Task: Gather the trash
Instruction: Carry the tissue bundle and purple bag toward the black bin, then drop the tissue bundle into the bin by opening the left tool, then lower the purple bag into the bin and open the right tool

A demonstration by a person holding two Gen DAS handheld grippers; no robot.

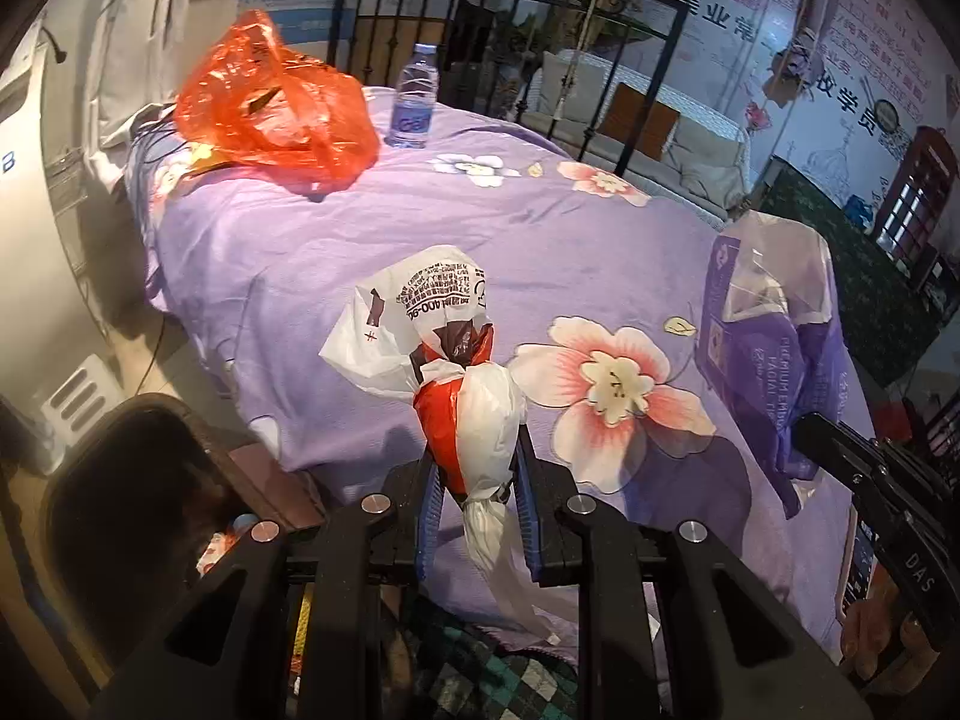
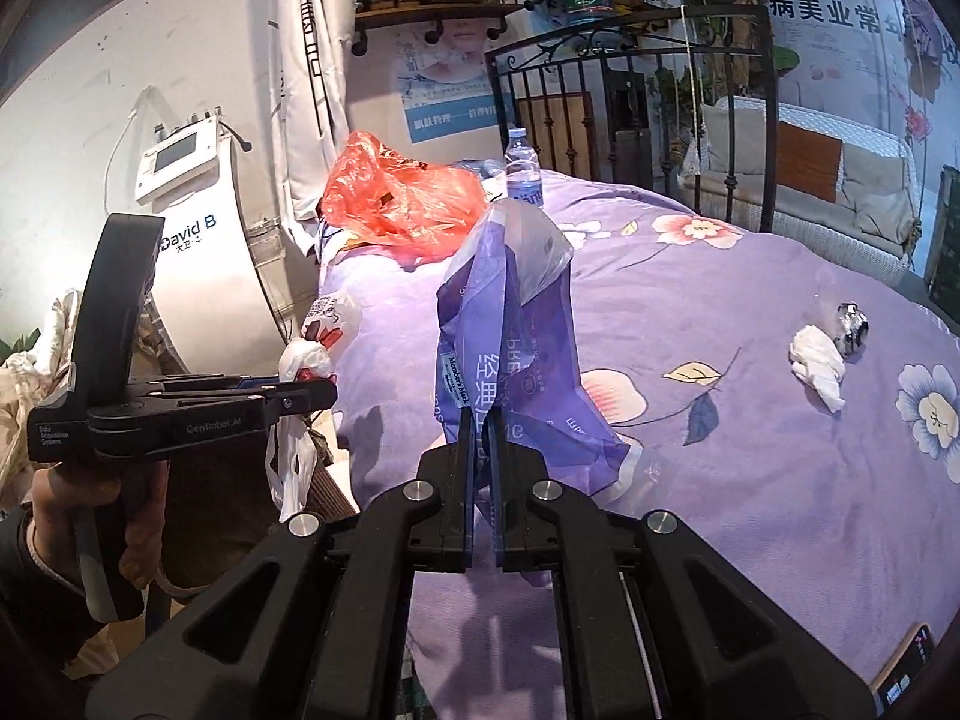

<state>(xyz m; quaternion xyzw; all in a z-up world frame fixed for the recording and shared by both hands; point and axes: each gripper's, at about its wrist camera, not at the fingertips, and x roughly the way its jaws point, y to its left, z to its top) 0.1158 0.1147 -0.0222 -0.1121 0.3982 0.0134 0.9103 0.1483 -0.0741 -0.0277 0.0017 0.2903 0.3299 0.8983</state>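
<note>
Two bags are held above the purple bed [image 2: 750, 468]: the left gripper [image 1: 477, 468] clamps one knotted white-and-red bag [image 1: 474, 420], the right gripper [image 2: 480, 444] pinches one limp purple tissue wrapper [image 2: 510, 354], while one orange bag [image 1: 276, 114], one bottle [image 1: 414, 99] and one crumpled tissue [image 2: 819, 369] lie on it.

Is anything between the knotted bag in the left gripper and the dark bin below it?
Nothing visible: the knotted bag, held by the left gripper, hangs beside the bed edge; the dark bin lies lower left, its mouth open.
</note>
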